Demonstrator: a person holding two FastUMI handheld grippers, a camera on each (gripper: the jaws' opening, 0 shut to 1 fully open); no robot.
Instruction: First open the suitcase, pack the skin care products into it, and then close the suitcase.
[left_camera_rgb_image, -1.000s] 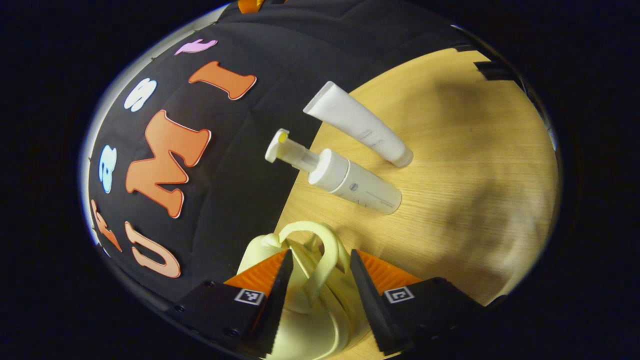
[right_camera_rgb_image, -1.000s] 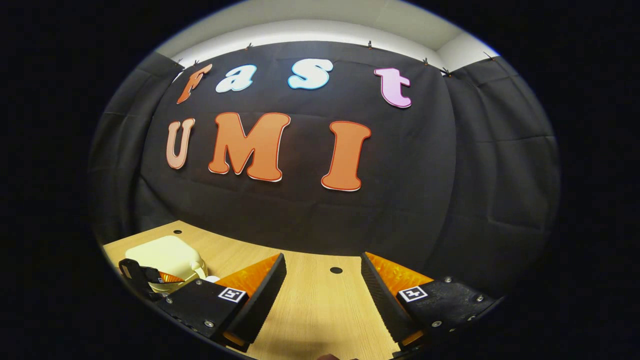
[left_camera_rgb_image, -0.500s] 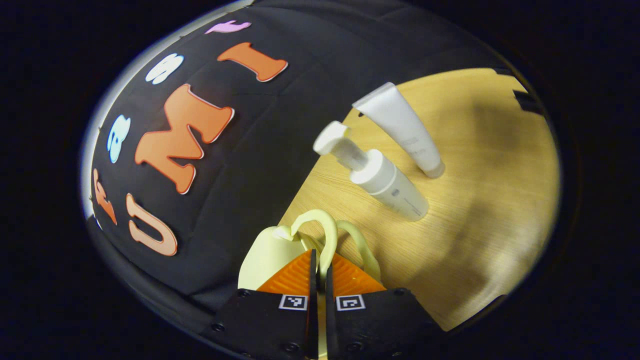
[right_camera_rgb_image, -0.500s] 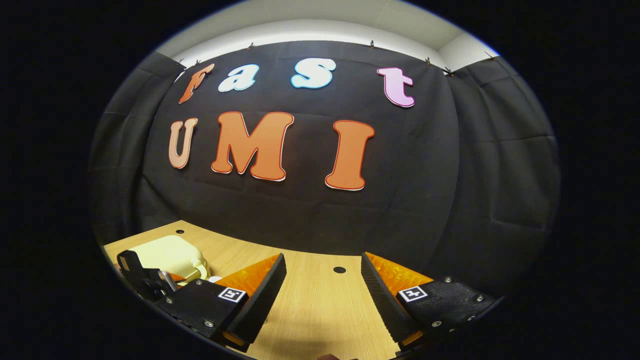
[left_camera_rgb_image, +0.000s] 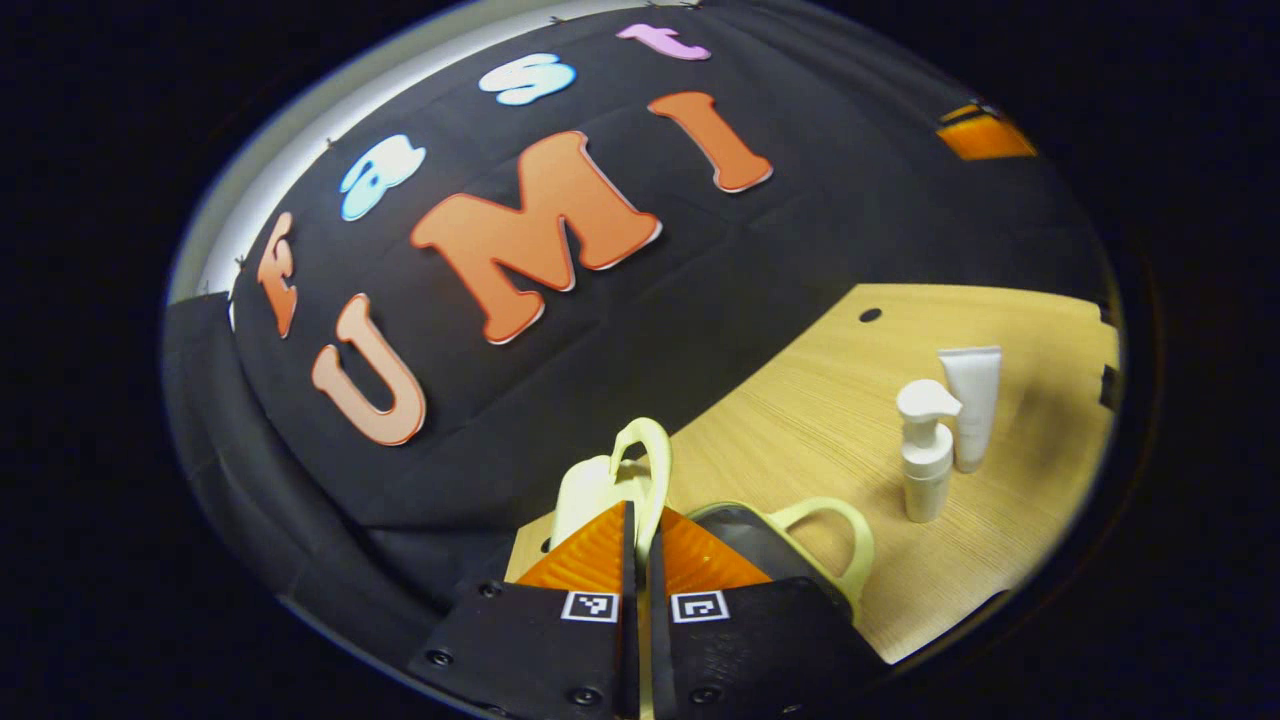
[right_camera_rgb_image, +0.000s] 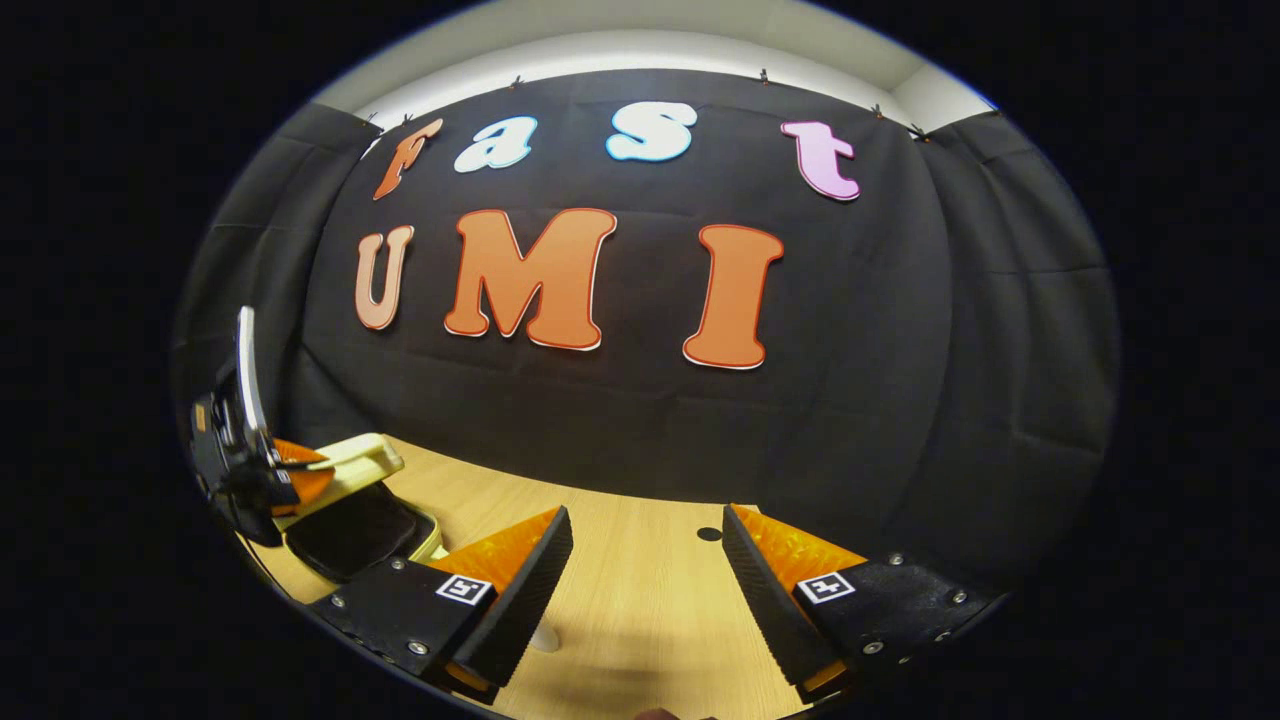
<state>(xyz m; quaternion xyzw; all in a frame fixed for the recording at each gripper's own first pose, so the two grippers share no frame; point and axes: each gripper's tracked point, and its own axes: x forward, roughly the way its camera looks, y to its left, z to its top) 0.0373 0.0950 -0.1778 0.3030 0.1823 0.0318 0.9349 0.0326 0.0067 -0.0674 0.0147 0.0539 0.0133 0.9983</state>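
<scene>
My left gripper (left_camera_rgb_image: 640, 512) is shut on the loop handle (left_camera_rgb_image: 643, 462) of the pale yellow suitcase's lid. The lid (right_camera_rgb_image: 345, 466) is tilted up off the lower half, whose dark lining (right_camera_rgb_image: 350, 530) shows. That lower half (left_camera_rgb_image: 745, 545) has its own handle (left_camera_rgb_image: 838, 535) pointing toward the bottles. A white pump bottle (left_camera_rgb_image: 925, 450) and a white tube (left_camera_rgb_image: 970, 400) stand upright on the wooden table, to the right of the case. My right gripper (right_camera_rgb_image: 645, 560) hangs open over bare table with nothing between its fingers. The left gripper (right_camera_rgb_image: 250, 470) is seen at the far left of the right gripper view.
The wooden table (right_camera_rgb_image: 640, 610) runs back to the black cloth wall. A small round hole (right_camera_rgb_image: 709, 534) sits near the table's far edge. Open tabletop (left_camera_rgb_image: 800, 400) lies between the case and the wall.
The left gripper closed on the lid handle and swung it upward, so the lid now stands apart from the lower half and the lining shows. The right gripper has barely moved.
</scene>
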